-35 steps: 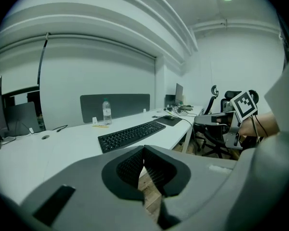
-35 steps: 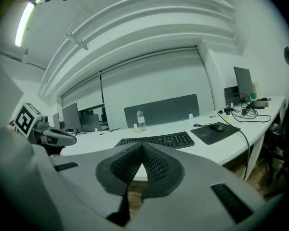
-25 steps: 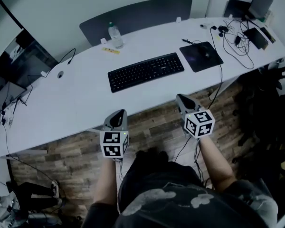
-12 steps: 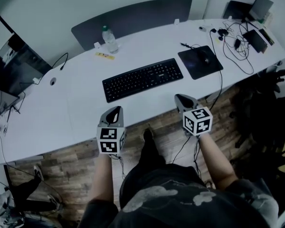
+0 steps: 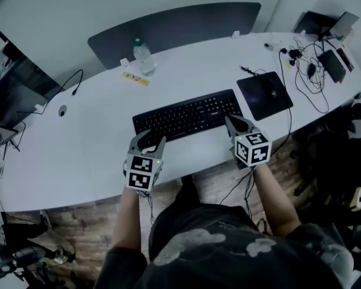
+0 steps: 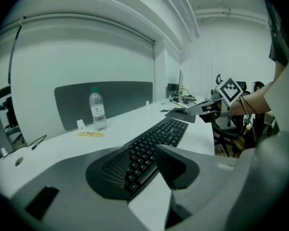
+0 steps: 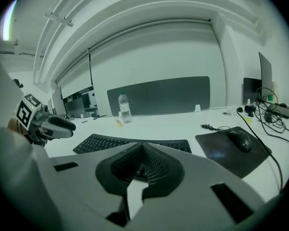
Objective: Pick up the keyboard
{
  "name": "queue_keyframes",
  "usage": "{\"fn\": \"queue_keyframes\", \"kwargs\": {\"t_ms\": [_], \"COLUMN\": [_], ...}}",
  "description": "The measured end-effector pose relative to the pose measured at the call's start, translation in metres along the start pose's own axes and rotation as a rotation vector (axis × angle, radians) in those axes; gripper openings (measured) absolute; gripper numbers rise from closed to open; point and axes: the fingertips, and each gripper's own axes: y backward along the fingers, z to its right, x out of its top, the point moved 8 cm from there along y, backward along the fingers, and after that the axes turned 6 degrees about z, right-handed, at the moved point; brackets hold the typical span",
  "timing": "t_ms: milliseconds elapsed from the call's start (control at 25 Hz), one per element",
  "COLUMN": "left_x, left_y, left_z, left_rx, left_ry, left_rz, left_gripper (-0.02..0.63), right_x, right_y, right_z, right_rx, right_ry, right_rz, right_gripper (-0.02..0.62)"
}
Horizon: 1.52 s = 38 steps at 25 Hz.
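So the black keyboard [image 5: 189,114] lies flat on the white worktop [image 5: 96,143], running slightly diagonal, and both tools are at its near edge. The left hand-held gripper [image 5: 148,139] sits at the keyboard's left end; its jaws have just been opening and now stand a little apart, with that end of the keyboard showing in the gap but nothing pinched. The right hand-held gripper [image 5: 231,122] is over by the near right corner, jaws pressed together on nothing, with the keyboard just ahead of its tip.
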Motion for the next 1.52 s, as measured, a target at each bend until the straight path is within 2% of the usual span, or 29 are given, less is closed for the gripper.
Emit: {"fn": "queue_keyframes", "kwargs": {"t_ms": [120,240,360,480,640,760,1040,1240,1400,1520], "left_x": [-0.002,-0.007,-0.012,-0.021,-0.027,-0.029,-0.036,-0.025,-0.038,-0.042], "left_y": [-0.018,-0.035,-0.055,-0.074,-0.095,-0.108,-0.131,-0.153,-0.159,-0.165], "left_z": [-0.009,-0.017,-0.024,-0.029,-0.038,-0.043,-0.043,-0.037,-0.025,-0.022], "left_rx": [-0.100,-0.185,-0.250,-0.332,-0.397,-0.436,-0.550,-0.605,-0.698,-0.688], "left_ry": [-0.052,-0.178,-0.312,-0.345,-0.358,-0.349,-0.387,-0.420,-0.374,-0.395], "left_rz": [-0.045,-0.126,-0.239,-0.368,-0.470,-0.508,-0.602,-0.612,-0.784,-0.918], "left_gripper": [0.284,0.421,0.509,0.551,0.558,0.558,0.568,0.583,0.586,0.588], "right_x": [0.009,0.016,0.023,0.025,0.028,0.028,0.031,0.033,0.032,0.035], "right_y": [-0.022,-0.040,-0.054,-0.062,-0.073,-0.081,-0.097,-0.107,-0.114,-0.119], "right_z": [0.003,0.003,0.002,0.004,0.011,0.014,0.017,0.017,0.015,0.012], "right_rx": [0.001,0.005,0.009,0.003,-0.016,-0.021,-0.024,-0.009,0.004,0.022], "right_ry": [0.007,0.007,0.014,0.014,0.000,-0.002,0.003,0.018,0.031,0.046], "right_rz": [-0.014,-0.022,-0.029,-0.035,-0.043,-0.049,-0.068,-0.079,-0.090,-0.094], "right_gripper": [0.002,0.002,0.002,0.002,0.002,0.002,0.002,0.002,0.002,0.002]}}
